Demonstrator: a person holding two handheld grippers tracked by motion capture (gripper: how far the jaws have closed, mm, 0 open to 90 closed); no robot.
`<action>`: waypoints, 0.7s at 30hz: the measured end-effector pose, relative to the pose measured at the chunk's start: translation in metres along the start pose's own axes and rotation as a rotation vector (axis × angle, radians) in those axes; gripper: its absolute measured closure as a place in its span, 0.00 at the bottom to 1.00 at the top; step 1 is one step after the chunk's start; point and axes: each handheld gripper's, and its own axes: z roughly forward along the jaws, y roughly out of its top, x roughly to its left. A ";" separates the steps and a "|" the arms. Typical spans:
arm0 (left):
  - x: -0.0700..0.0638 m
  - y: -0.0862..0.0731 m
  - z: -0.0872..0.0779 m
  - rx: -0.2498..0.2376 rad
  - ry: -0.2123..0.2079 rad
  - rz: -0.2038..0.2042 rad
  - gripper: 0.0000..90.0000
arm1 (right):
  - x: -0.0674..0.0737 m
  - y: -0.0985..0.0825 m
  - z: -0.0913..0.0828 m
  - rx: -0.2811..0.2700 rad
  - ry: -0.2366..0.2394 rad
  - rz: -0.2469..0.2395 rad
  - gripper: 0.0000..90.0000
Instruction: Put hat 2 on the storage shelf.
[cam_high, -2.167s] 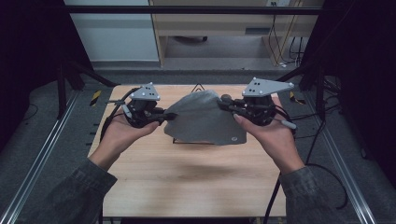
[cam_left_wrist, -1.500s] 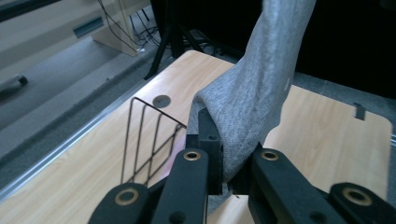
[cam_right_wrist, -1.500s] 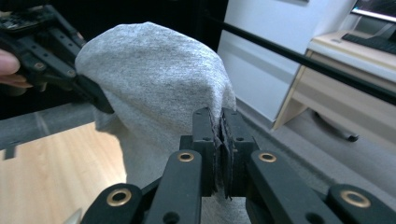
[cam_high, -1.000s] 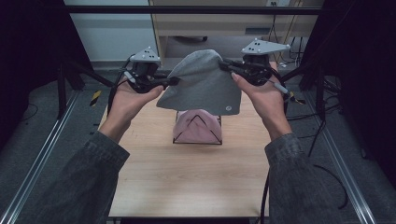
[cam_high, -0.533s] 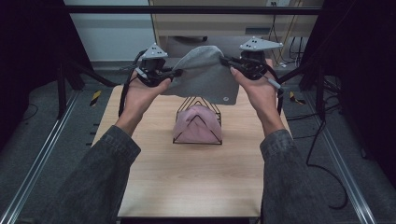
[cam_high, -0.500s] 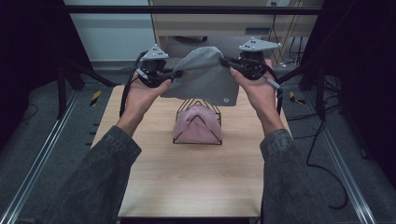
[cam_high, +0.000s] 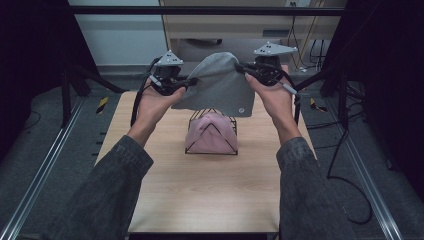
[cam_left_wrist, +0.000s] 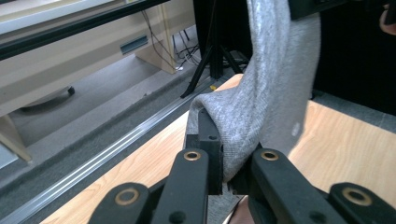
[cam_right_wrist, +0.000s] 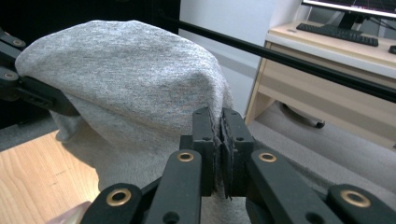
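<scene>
High view: a grey knitted fabric cap (cam_high: 220, 85) is held aloft in the upper centre of the frame, stretched between two black two-jaw grippers. The left gripper (cam_high: 189, 83) is seen at the cap's left edge, carried by the left hand (cam_high: 156, 102); the right gripper (cam_high: 242, 69) is seen at the cap's upper right edge, carried by the right hand (cam_high: 272, 95). Both sets of jaws are clamped on the cap's rim. A small round light tag is noted near the cap's lower right corner. Below the cap, at frame centre, a black wire-frame stand (cam_high: 212, 131) is set on the light wooden table (cam_high: 200, 190); a pink knitted fabric cap (cam_high: 210, 134) is draped inside or over it. The grey cap's lower edge overlaps the top of the stand in the frame; contact cannot be told. Grey denim sleeves (cam_high: 105, 195) enter from the bottom of the frame.

Left gripper view: the jaws rise from the bottom centre, closed on a fold of the grey cap (cam_left_wrist: 266, 102), which runs up to the upper right of the frame. The wooden table is seen at lower left and right.

Right gripper view: the jaws are pressed tightly together at centre, a thin edge of the grey cap (cam_right_wrist: 126, 74) pinched between them. The cap bulges across the upper left of the frame, with the left gripper's jaws at the left edge.
</scene>
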 end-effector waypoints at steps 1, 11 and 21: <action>0.003 -0.002 0.003 0.000 0.001 -0.001 0.96 | 0.000 -0.001 0.001 0.002 -0.004 -0.003 0.95; 0.011 -0.015 0.023 0.020 0.006 -0.013 0.96 | -0.006 -0.017 0.020 0.029 -0.028 0.013 0.95; 0.004 0.004 0.017 -0.018 -0.002 0.000 0.96 | -0.012 -0.004 0.010 -0.005 -0.041 0.021 0.96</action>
